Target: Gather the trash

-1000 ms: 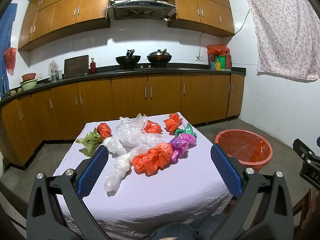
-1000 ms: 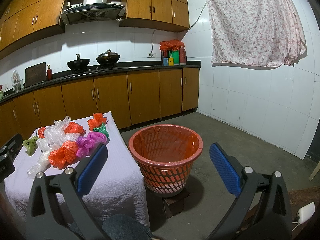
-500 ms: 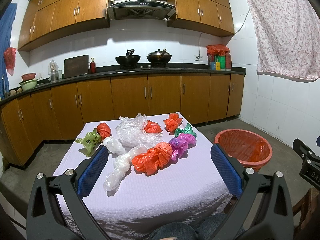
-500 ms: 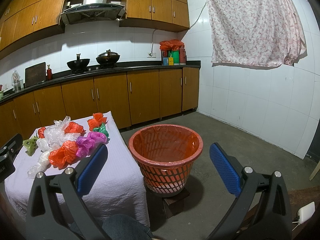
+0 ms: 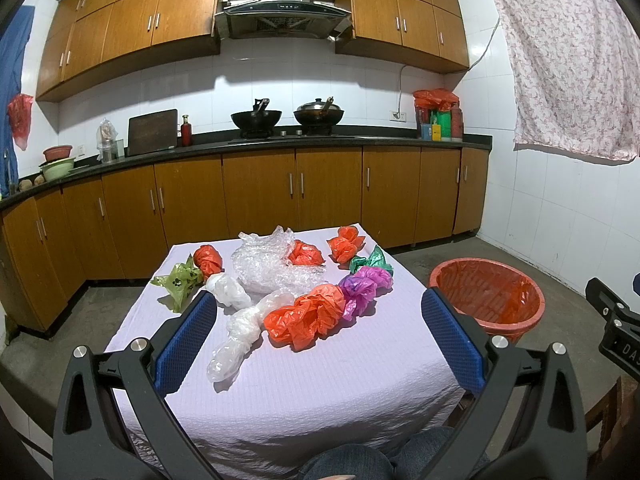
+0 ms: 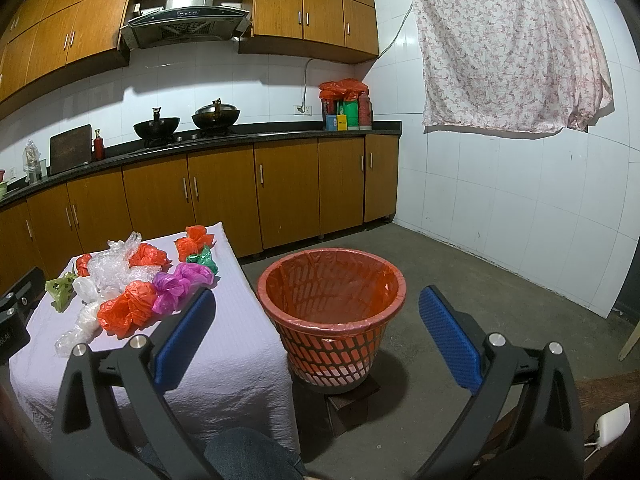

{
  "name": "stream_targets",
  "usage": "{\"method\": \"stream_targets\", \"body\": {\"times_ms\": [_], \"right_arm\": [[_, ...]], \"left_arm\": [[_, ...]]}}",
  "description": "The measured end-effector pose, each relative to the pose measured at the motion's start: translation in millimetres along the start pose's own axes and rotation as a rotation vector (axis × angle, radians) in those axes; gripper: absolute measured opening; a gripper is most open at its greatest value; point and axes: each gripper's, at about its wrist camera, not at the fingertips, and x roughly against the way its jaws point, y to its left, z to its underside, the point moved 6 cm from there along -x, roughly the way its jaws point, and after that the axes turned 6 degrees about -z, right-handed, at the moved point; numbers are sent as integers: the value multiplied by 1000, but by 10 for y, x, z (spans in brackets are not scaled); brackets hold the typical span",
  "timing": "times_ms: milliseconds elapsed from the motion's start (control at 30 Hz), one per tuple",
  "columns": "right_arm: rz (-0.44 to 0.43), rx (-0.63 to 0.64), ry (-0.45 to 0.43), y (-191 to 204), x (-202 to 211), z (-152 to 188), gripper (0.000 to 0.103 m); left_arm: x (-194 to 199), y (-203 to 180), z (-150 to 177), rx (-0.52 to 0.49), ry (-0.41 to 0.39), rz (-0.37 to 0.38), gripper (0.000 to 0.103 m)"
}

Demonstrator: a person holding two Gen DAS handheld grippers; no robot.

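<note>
While both grippers hang spread wide and empty above a seated person's knees, crumpled plastic bags lie scattered on a table draped in a pale lilac cloth. From the left of the left wrist view: a green bag printed with dark flowers, a small orange bag touching it, a white bag just below, then a large heap of clear bubble wrap at the middle. A long clear bag trails toward the near edge, meeting a big orange bag that runs into a purple and pink bag. Behind these lie two more orange bags and a dark green bag.

The left gripper frames the pile between its blue pads, touching nothing. To the right of the table, on the concrete floor, stands an orange slotted wastebasket on a low dark block, lined with an orange bag; nothing shows inside the liner. The right gripper is aimed at this basket, its pads likewise parted and clear of it.
</note>
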Motion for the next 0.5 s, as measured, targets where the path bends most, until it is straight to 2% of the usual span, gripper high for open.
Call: {"method": "stream_targets", "body": {"times_ms": [500], "right_arm": [[0, -1, 1, 4, -2, 10, 99]], "left_arm": [[0, 0, 0, 0, 1, 0, 101]]}}
